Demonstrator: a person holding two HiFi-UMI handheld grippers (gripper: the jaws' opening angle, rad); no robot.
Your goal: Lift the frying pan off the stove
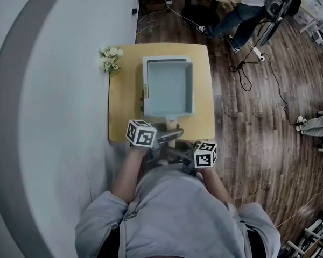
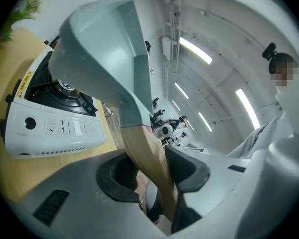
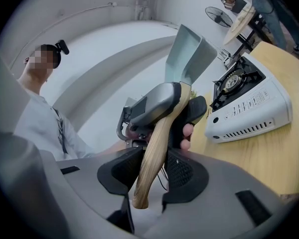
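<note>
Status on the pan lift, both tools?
Left tool and right tool both clamped on the wooden handle. Frying pan tilted up, clear of the stove. Nothing in the way.

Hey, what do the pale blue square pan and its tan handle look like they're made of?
The square pale blue-grey frying pan: probably coated metal, judging by its smooth, matte, even colour and thin walls. The tan handle: wood, with visible grain streaks and a satin finish.

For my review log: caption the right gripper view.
Right hand-held gripper and left hand-held gripper clamp the wooden handle of the frying pan, lifted clear of the stove.
</note>
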